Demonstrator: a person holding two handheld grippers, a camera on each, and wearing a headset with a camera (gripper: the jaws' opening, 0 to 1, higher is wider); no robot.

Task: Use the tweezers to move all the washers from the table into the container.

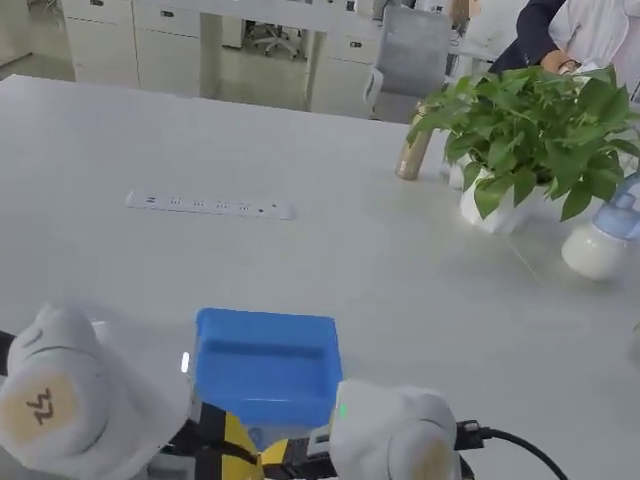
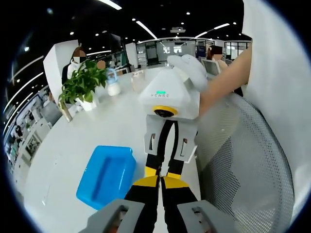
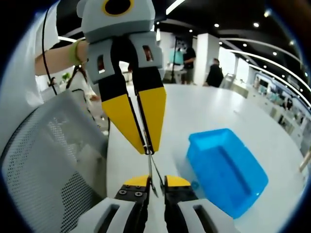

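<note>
Blue container (image 1: pixel 265 365) nr table (image 1: pixel 350 260) edge; L gripper (image 3: pixel 148 148) prob. pinching tweezers (image 3: pixel 151 170).

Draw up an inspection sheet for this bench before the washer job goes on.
Surface: white table, plain and flat.
Job's things: blue container near the front edge, nothing seen inside; tweezers between the two grippers; washers, nothing seen.
Clutter: power strip, potted plant, white bottle.
Grippers: left gripper and right gripper face each other, the fingers of both closed on the tweezers.
Cables: black cable beside the right gripper.
Surroundings: mesh chair, cabinets, a person beyond the plant.
</note>
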